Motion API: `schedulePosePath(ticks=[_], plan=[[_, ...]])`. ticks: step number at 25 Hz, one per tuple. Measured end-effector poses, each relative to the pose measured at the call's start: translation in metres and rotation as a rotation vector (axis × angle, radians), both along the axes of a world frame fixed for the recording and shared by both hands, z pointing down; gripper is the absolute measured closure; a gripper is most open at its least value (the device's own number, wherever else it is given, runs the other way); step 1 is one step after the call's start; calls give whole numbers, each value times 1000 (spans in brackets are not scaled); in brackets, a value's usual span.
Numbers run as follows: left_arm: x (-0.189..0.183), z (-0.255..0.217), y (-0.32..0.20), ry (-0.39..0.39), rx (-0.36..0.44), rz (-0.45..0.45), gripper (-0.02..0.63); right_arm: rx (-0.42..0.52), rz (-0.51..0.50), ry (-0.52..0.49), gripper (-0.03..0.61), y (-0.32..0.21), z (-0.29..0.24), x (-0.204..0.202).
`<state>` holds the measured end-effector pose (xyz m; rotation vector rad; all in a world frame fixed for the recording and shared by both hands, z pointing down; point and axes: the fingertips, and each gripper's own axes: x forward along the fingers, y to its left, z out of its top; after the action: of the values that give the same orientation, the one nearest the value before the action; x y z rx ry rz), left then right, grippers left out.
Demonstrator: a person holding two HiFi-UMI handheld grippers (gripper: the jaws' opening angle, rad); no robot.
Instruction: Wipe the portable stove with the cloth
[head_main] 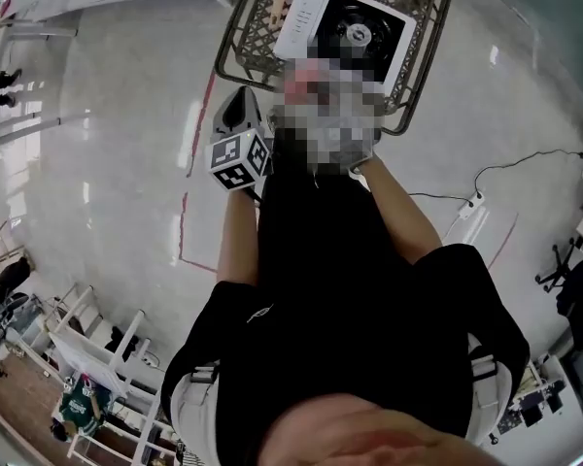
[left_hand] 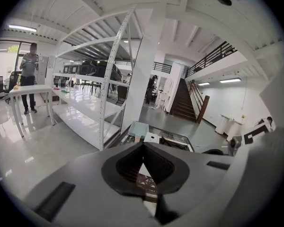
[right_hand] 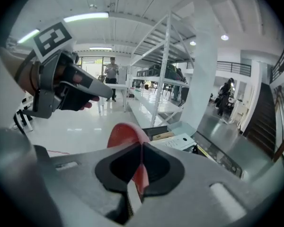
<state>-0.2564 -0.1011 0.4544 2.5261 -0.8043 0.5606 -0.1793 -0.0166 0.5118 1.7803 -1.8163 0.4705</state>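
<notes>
The portable stove [head_main: 345, 27] is white with a black burner and lies on a wire-mesh table [head_main: 423, 76] ahead of me. It also shows low ahead in both gripper views, as the stove [left_hand: 154, 138] and the stove [right_hand: 180, 141]. My right gripper [right_hand: 141, 148] is shut on a red cloth [right_hand: 125, 134] that bulges up over its jaws. In the head view a mosaic patch hides that gripper. My left gripper [head_main: 241, 105] is held short of the table's left side; its jaws [left_hand: 143, 148] are shut with nothing in them. It appears again as the left gripper [right_hand: 102, 92].
A tall white shelving rack [left_hand: 99, 103] and a white pillar [left_hand: 142, 79] stand behind the mesh table. A pale blue box [left_hand: 137, 128] lies beside the stove. A person [left_hand: 29, 74] stands at a far table. A cable with a power strip [head_main: 471, 207] runs across the floor.
</notes>
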Motion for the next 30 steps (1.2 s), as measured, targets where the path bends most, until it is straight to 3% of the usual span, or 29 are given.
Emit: schedulePosePath(ticks=[4,10,13,16,19,25,30], plan=[[13,32,-46,-26,-33,51,614,-96,18,32,561,-45,39,12],[24,89,-91,-55,-165,123,614,-246,-52,189,561,-98,99,10],[30,108,-106,-71,-192,172,614,-336,-88,287,550,-113,134,9],[37,117,-114,-76,-204,219,614,-405,-109,365,479,-120,158,12],[38,120,-114,-87,-210,243,614,-412,-63,386,466,-121,160,14],[41,124,-116,-97,-217,267,614,-389,-49,280,353,-120,163,6],[45,128,-115,-109,-214,283,614,-335,-16,362,353,-122,157,16]])
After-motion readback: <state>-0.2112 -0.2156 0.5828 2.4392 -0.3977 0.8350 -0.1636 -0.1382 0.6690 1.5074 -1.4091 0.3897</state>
